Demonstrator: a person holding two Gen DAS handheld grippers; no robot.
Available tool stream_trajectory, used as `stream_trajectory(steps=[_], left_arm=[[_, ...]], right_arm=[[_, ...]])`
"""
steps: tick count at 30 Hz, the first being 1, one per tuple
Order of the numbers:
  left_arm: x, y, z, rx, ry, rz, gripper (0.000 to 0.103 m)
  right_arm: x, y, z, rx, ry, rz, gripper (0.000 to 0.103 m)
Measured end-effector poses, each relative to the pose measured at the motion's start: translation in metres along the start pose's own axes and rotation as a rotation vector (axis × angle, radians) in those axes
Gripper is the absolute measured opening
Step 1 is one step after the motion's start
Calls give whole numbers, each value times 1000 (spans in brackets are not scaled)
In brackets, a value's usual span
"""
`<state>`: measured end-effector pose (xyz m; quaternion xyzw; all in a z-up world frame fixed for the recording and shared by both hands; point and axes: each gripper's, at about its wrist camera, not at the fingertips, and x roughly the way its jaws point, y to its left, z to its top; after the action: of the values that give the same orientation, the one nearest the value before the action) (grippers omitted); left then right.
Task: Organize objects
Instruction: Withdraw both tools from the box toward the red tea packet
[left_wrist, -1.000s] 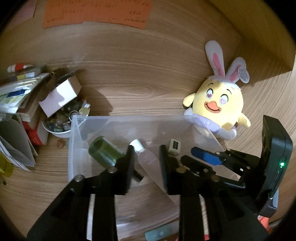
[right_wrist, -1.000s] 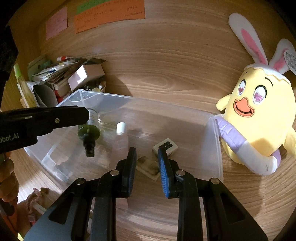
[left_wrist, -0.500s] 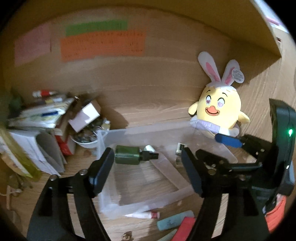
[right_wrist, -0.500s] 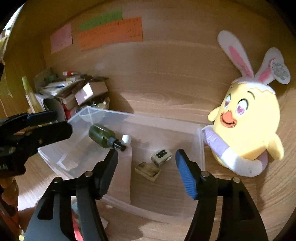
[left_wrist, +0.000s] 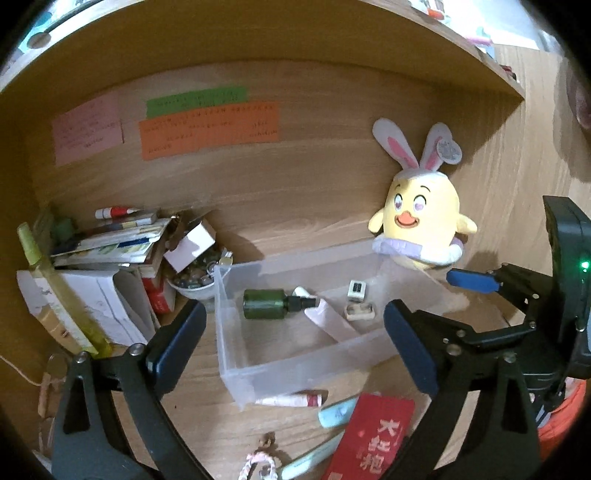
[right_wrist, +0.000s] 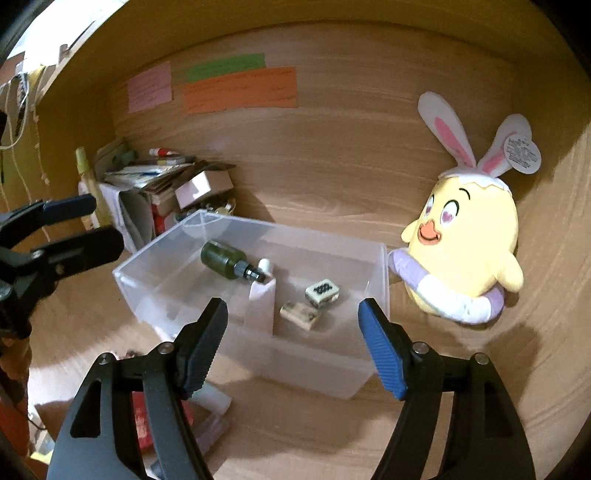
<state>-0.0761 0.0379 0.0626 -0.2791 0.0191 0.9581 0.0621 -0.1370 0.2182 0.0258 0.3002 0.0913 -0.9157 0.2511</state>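
My left tool (left_wrist: 293, 338) has its jaws opening, spread wide, nothing between the pads. My right tool (right_wrist: 291, 341) is opening too, jaws apart and empty. Both hang above the near side of the clear plastic bin (right_wrist: 243, 354) on the wooden bench (right_wrist: 332, 177). Inside the bin, ahead of my right tool: a dark green bottle (right_wrist: 221, 258) lying on its side toward the far left corner, its black nozzle touching the white cap (right_wrist: 265, 265) of a pale tube (right_wrist: 263, 302) that lies along the middle. Right of the tube sit two small tiles, one with black dots (right_wrist: 322, 291) and a darker worn one (right_wrist: 300, 314) just beside it. A yellow chick plush with bunny ears (right_wrist: 465, 236) stands right of the bin, touching its right wall. Left of the bin, a pile of books and papers (left_wrist: 107, 243) and a bowl of pebbles (left_wrist: 192, 284). Below my left tool, outside the bin: a red-capped tube (left_wrist: 291, 400) against the near wall, a red packet (left_wrist: 373, 439), a light blue piece (left_wrist: 336, 413).
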Motion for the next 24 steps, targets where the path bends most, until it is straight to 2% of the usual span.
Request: stream_trajectory(steps=[8,14,18,24], left_arm=[[-4,3,-20,-12,64,-39,99],[0,-9,-46,34,125,-31,99],[-1,-13,-62,49,153,-20,99],[-8,-3,-82,12,186,-15,99]], right_arm=[[-9,6,-30,-18,52,-15,72],[-17,6,-53,8,93,-16,72],[-14,13,-65,25,127,25,72],[-2,32,-82,12,184,54,72]])
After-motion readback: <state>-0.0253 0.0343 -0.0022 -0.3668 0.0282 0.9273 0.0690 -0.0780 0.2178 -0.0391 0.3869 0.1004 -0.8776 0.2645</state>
